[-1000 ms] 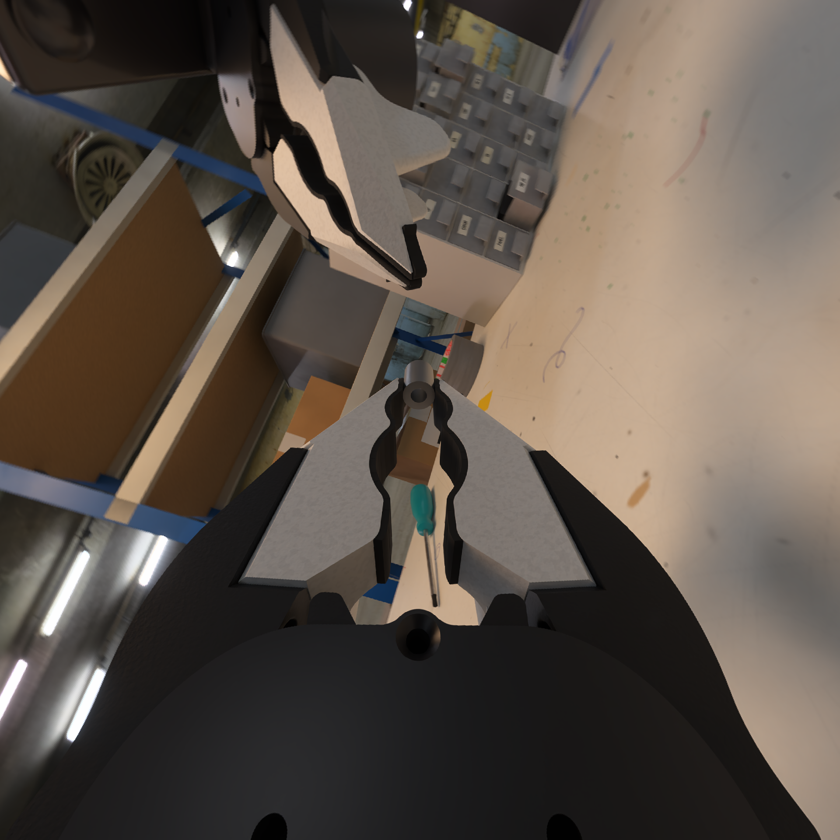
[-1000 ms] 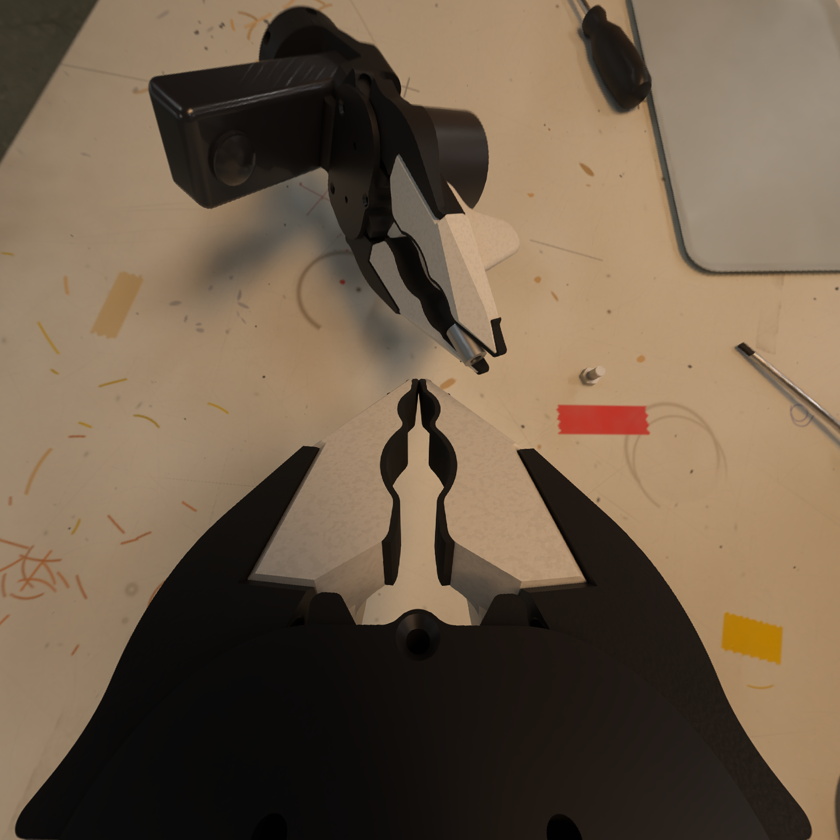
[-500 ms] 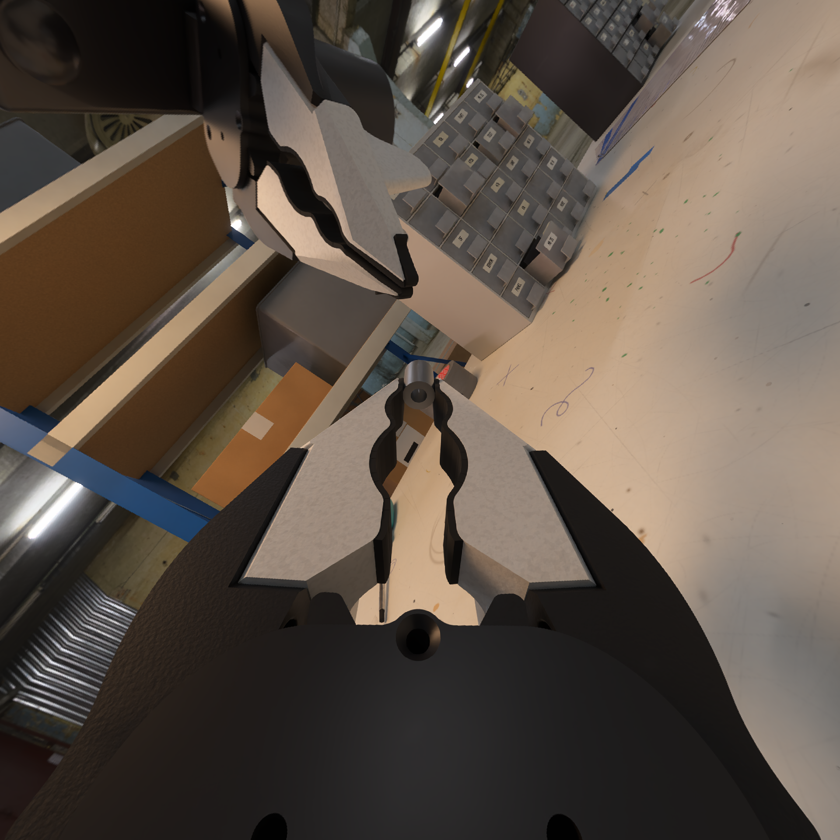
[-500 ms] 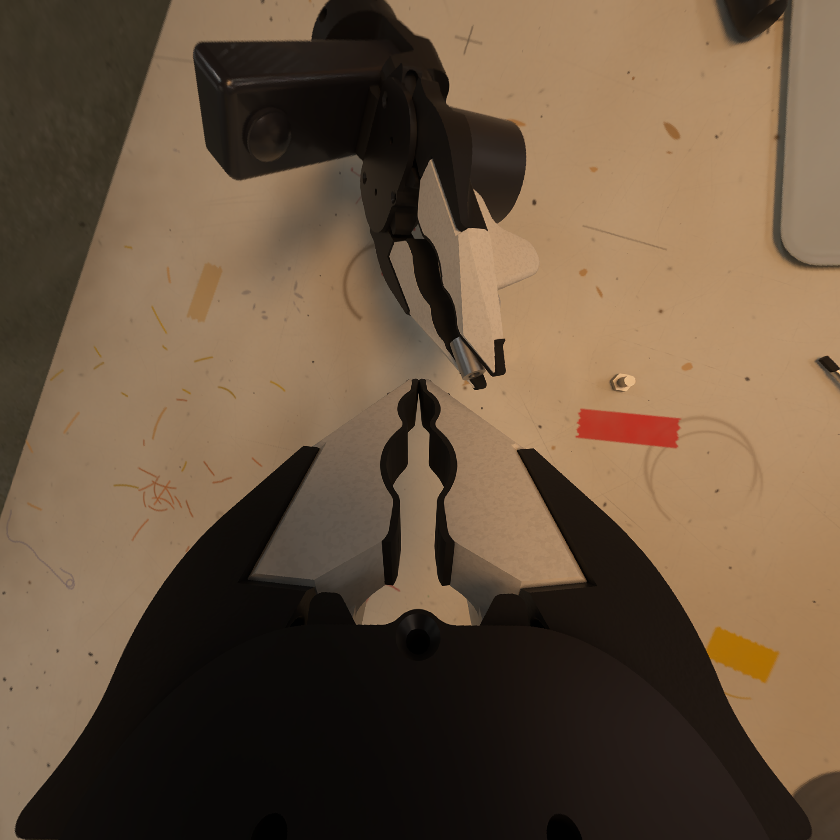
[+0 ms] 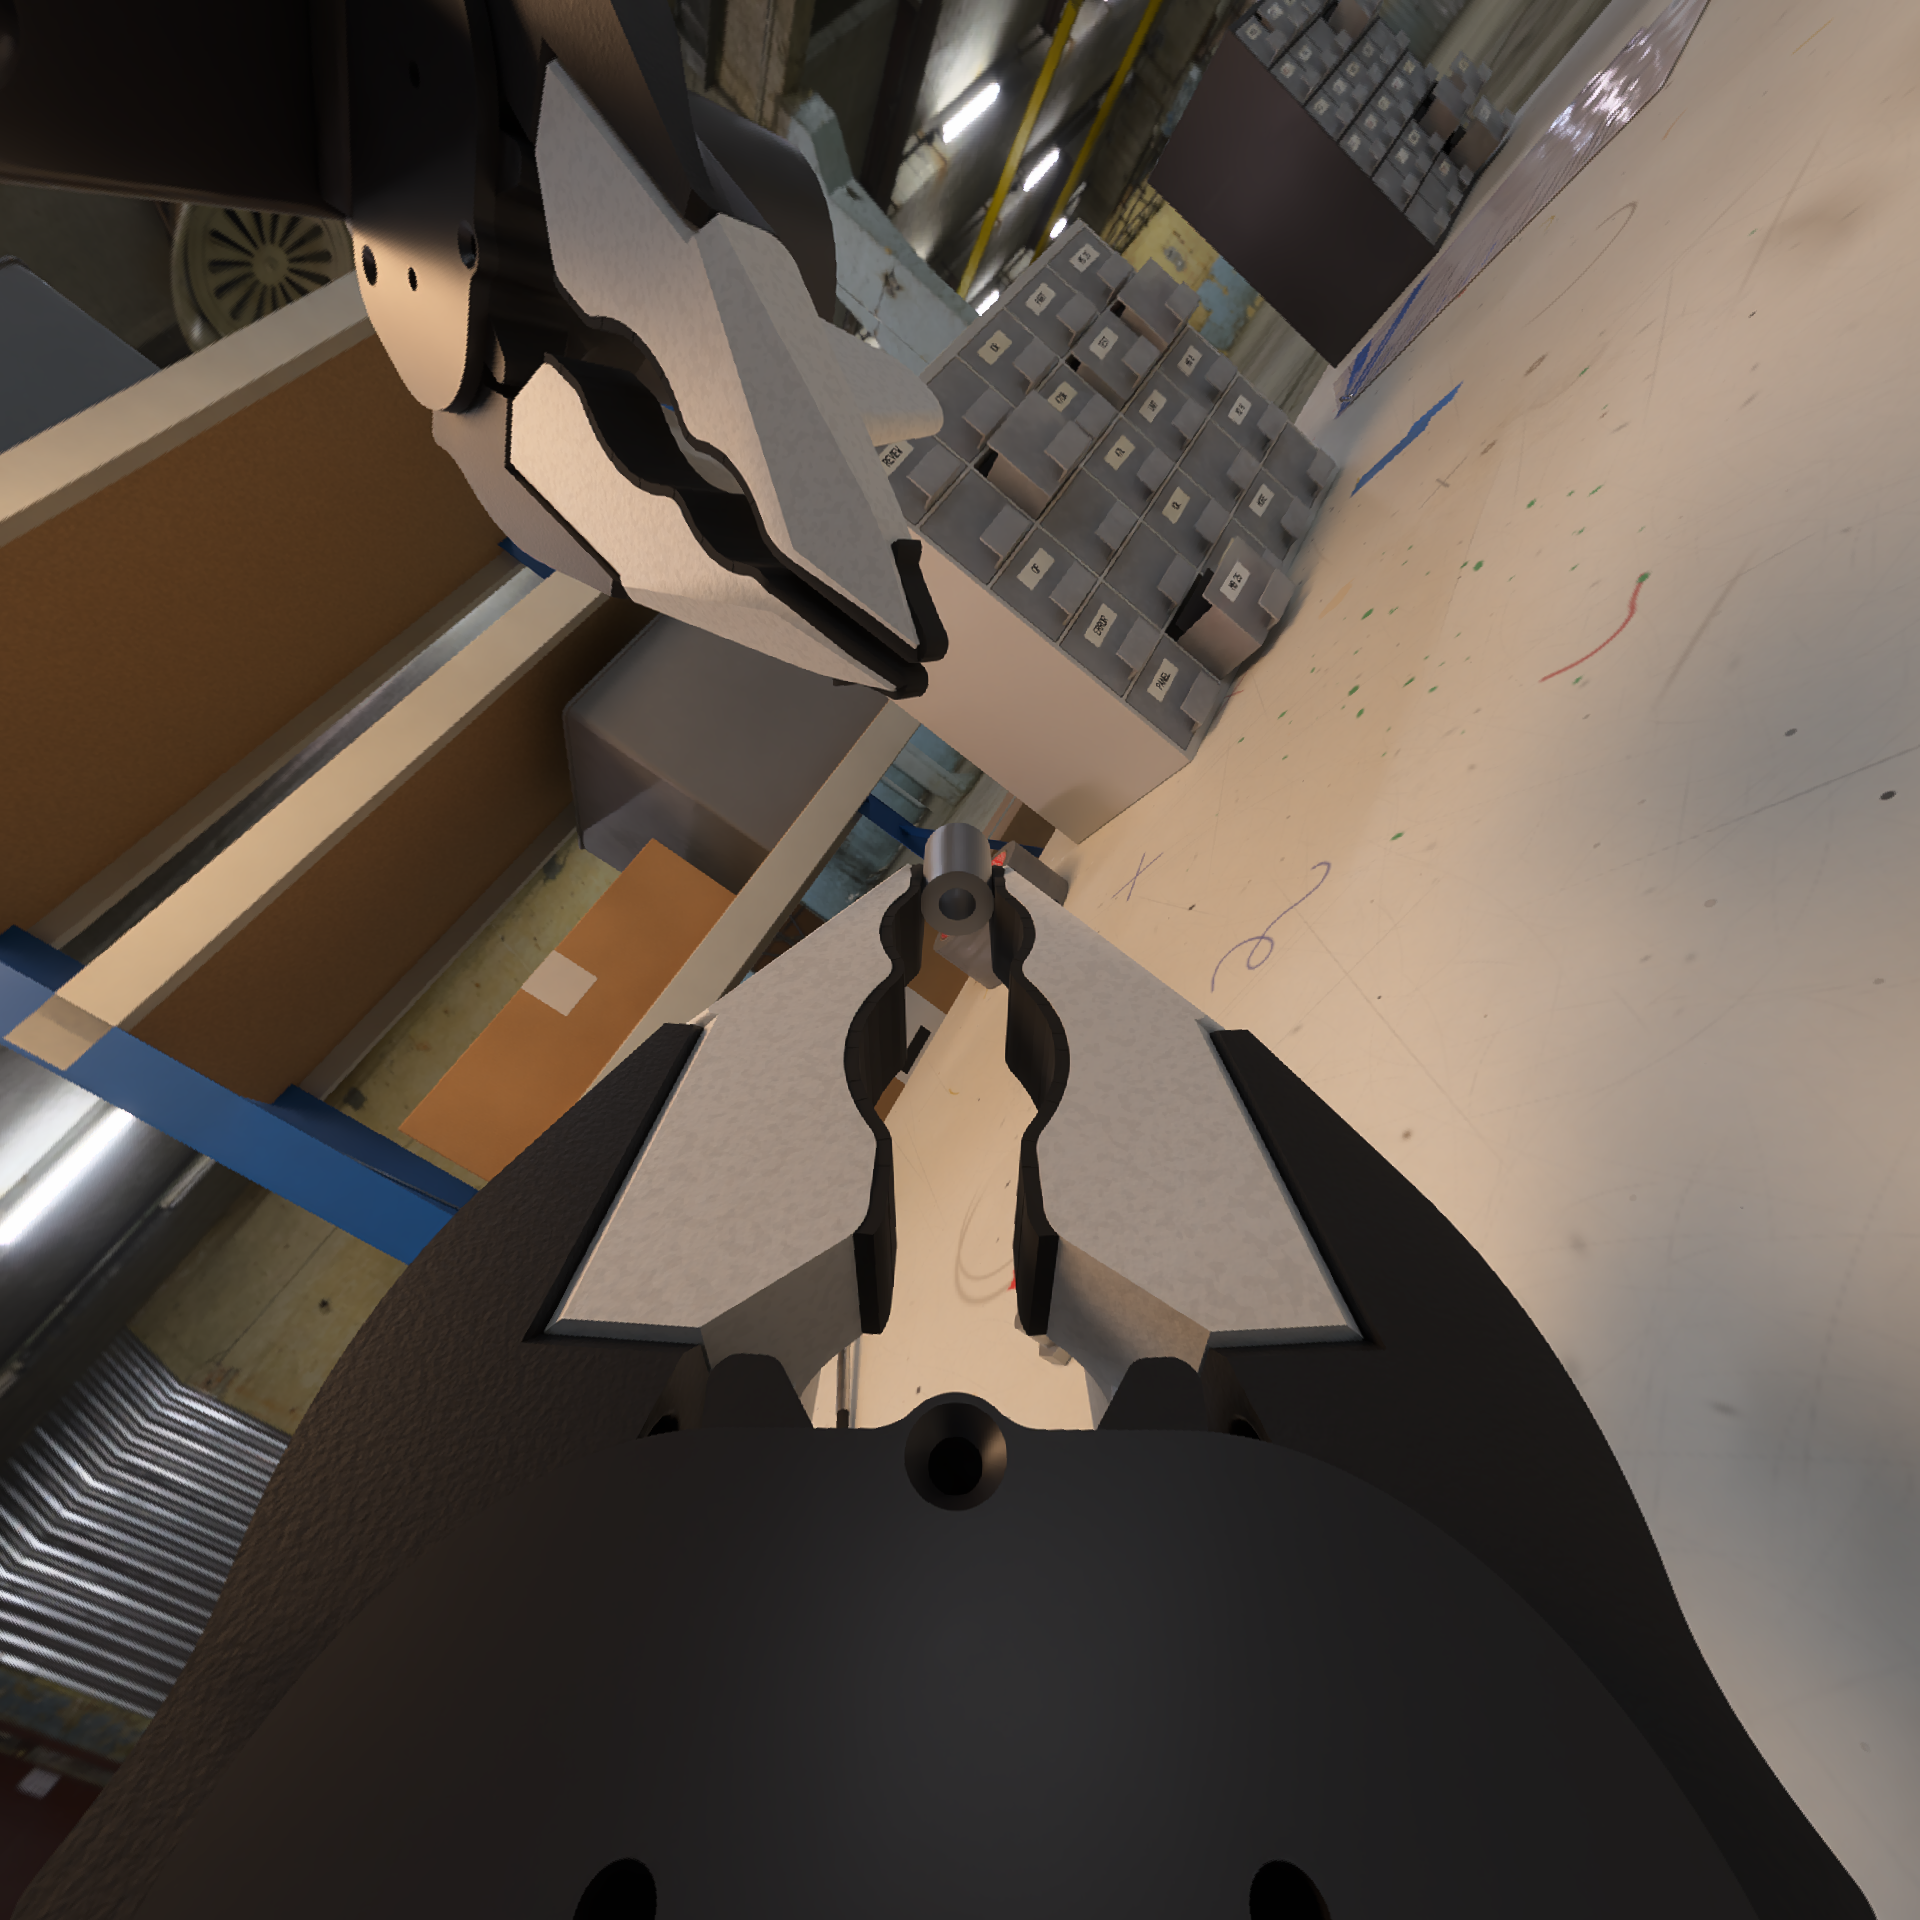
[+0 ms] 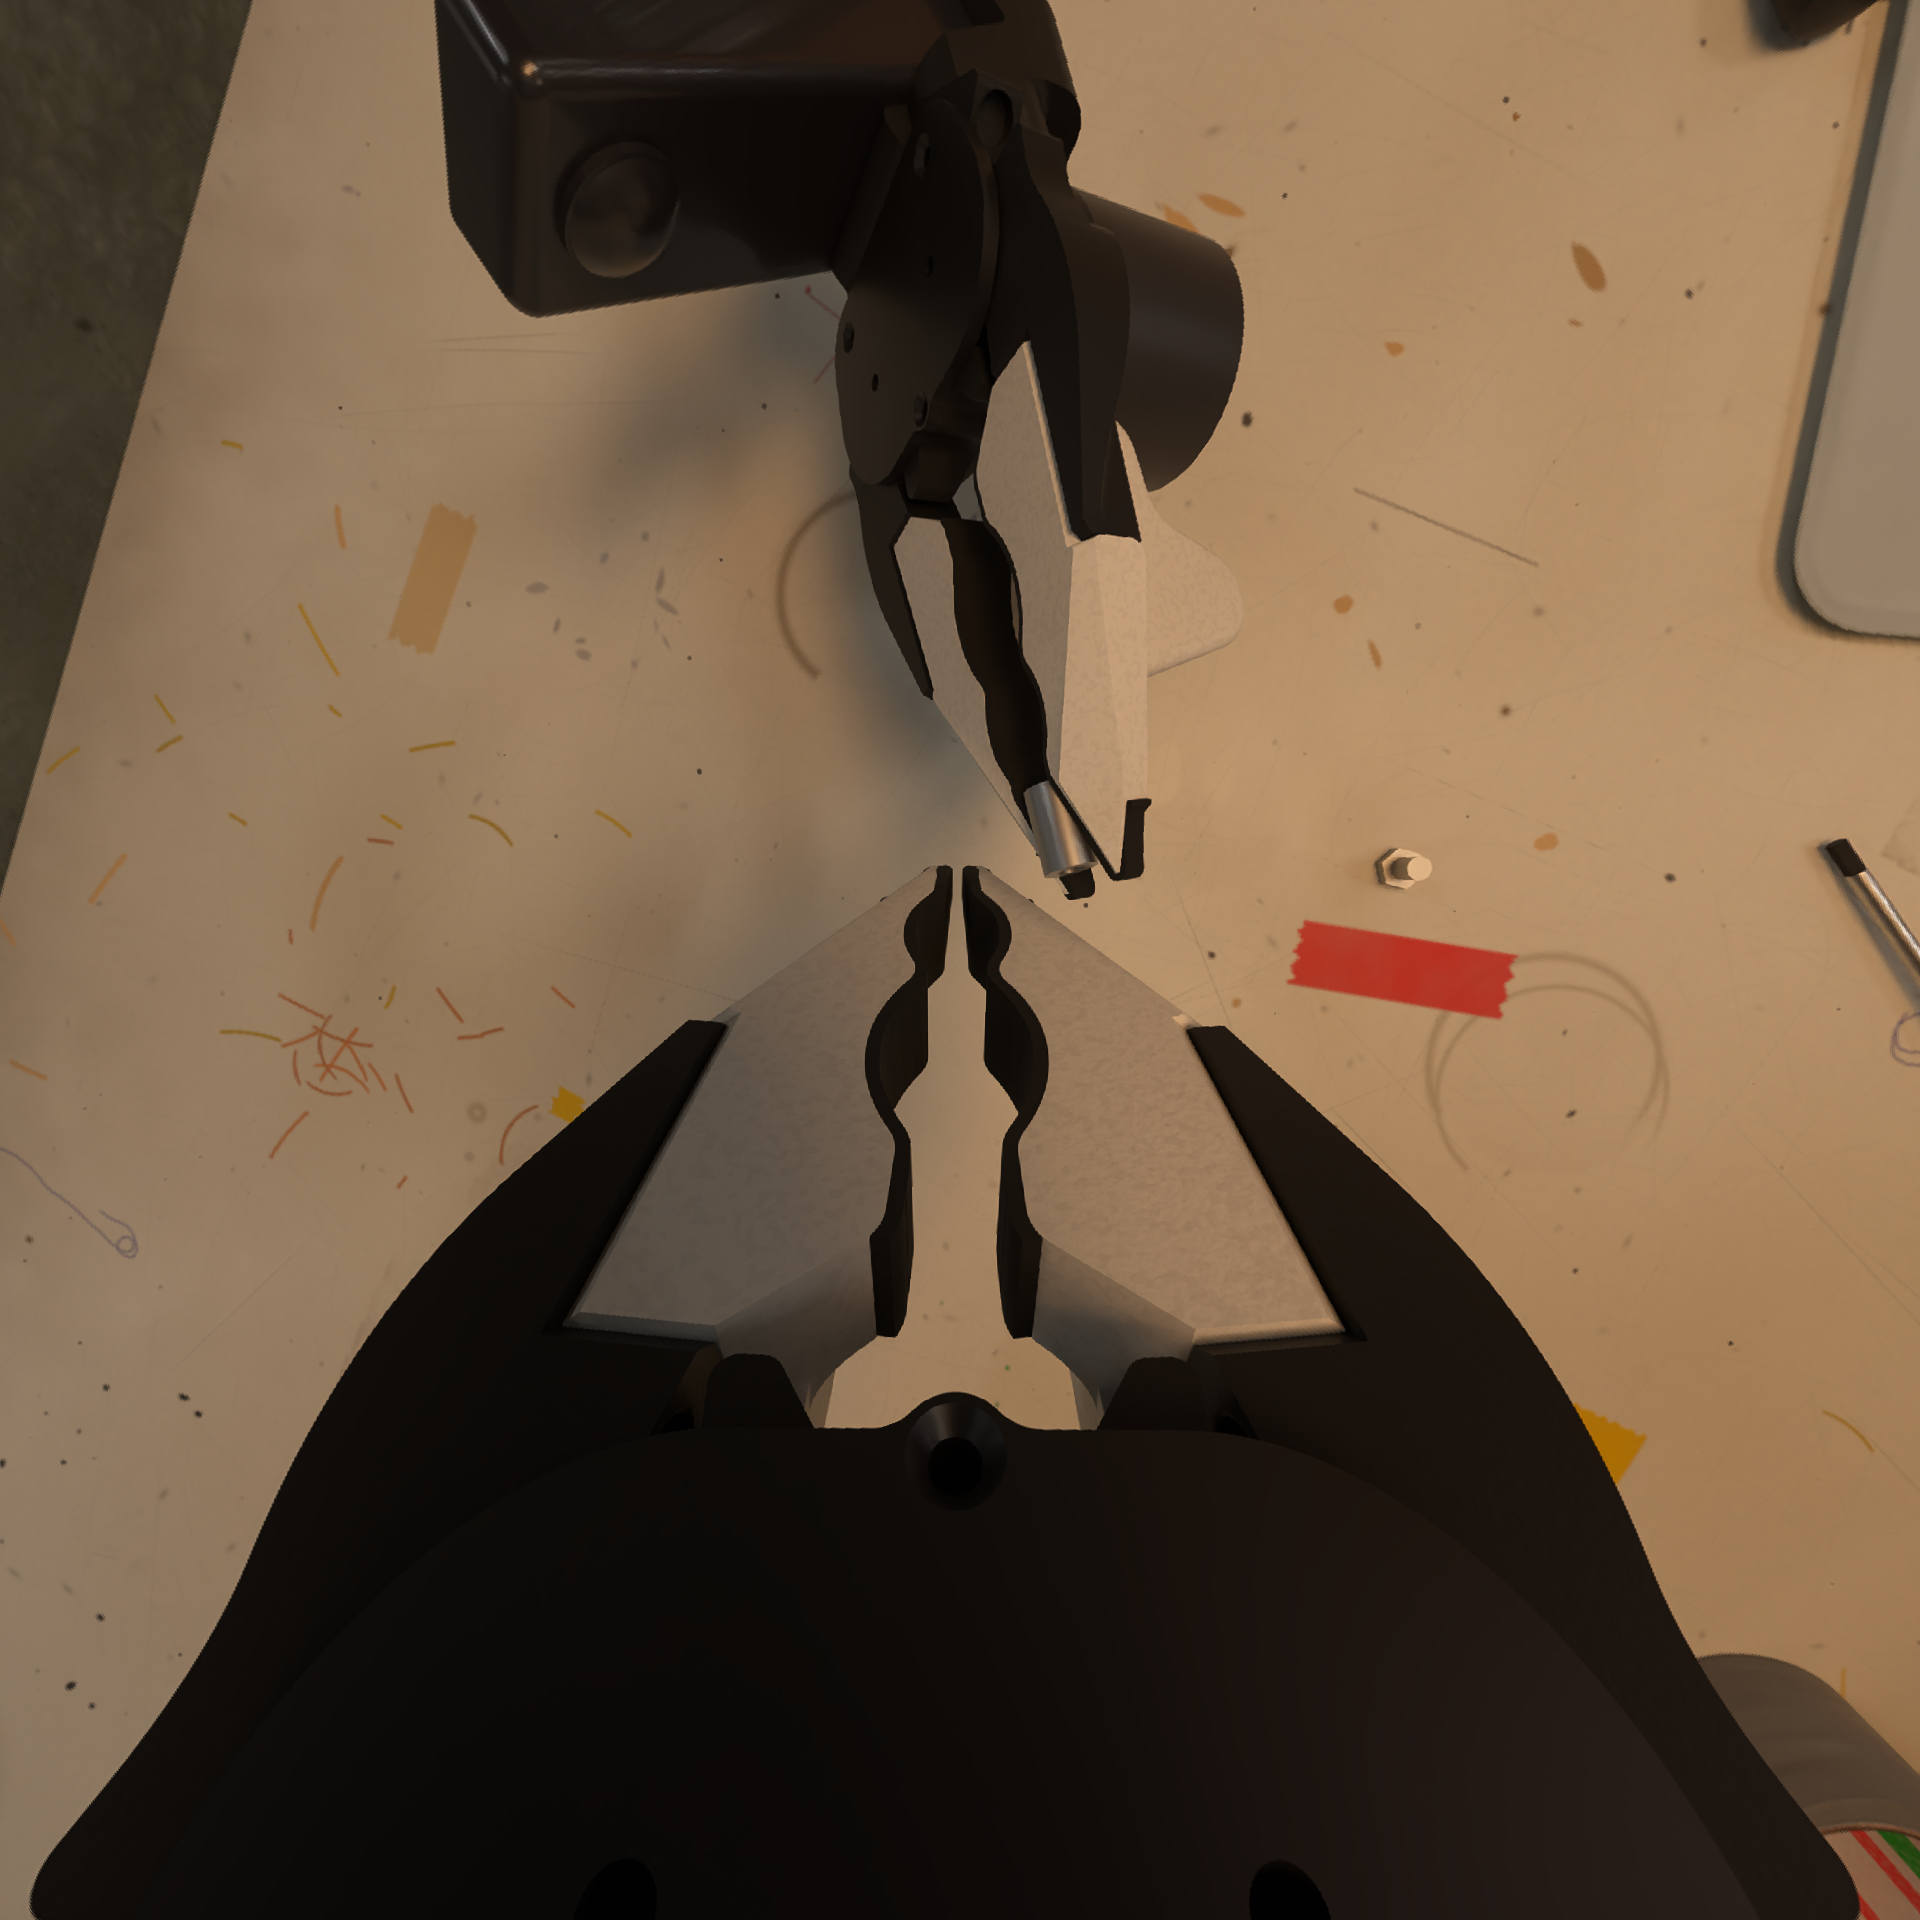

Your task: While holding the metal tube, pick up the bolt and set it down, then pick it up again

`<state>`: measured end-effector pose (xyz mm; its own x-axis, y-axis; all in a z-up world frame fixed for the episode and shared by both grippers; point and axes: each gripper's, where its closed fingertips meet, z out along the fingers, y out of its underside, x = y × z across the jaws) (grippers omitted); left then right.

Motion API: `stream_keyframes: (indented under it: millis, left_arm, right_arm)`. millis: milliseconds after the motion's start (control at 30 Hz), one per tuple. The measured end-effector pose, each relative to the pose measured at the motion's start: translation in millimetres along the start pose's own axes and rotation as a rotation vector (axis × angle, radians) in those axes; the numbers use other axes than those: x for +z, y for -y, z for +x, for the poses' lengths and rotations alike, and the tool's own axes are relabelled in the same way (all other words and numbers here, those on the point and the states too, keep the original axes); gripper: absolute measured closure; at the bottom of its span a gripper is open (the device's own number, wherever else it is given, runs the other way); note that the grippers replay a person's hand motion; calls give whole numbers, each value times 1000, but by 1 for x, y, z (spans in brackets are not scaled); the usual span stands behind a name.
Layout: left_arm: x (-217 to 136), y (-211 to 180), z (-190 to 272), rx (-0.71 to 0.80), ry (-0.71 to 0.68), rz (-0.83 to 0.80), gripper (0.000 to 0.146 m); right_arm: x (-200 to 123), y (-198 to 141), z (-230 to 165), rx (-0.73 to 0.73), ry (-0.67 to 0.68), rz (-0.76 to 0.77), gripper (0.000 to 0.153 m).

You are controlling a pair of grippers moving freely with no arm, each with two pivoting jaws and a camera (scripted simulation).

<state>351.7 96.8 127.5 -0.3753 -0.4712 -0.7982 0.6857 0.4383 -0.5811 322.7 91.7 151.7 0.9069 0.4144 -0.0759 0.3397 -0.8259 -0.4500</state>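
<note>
In the left wrist view my left gripper (image 5: 956,896) is shut on a short metal tube (image 5: 956,873) that stands out past its fingertips, held above the table. In the right wrist view the same gripper (image 6: 1091,862) hangs tilted with the tube (image 6: 1051,836) at its tips. My right gripper (image 6: 956,878) is shut and empty, just left of and below the tube. It also shows in the left wrist view (image 5: 909,660) at the upper left. The small silver bolt (image 6: 1403,868) lies on the table to the right, apart from both grippers.
A strip of red tape (image 6: 1397,966) lies just below the bolt. A grey tray (image 6: 1870,416) is at the right edge, a screwdriver shaft (image 6: 1875,914) beside it, a tape roll (image 6: 1818,1766) at the bottom right. A grey drawer cabinet (image 5: 1122,540) stands on the table (image 5: 1558,935).
The left gripper has drawn nearer and looms larger in the right wrist view, still holding the tube. The left wrist view has swung round. The right gripper stays shut and empty; the bolt has not been touched.
</note>
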Motion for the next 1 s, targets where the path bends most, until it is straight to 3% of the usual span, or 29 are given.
stream_keyframes:
  millis: [1000]
  left_arm:
    - [-2,8,3,72,14,38,135]
  right_arm:
    - [-1,3,-4,-23,77,-49,146]
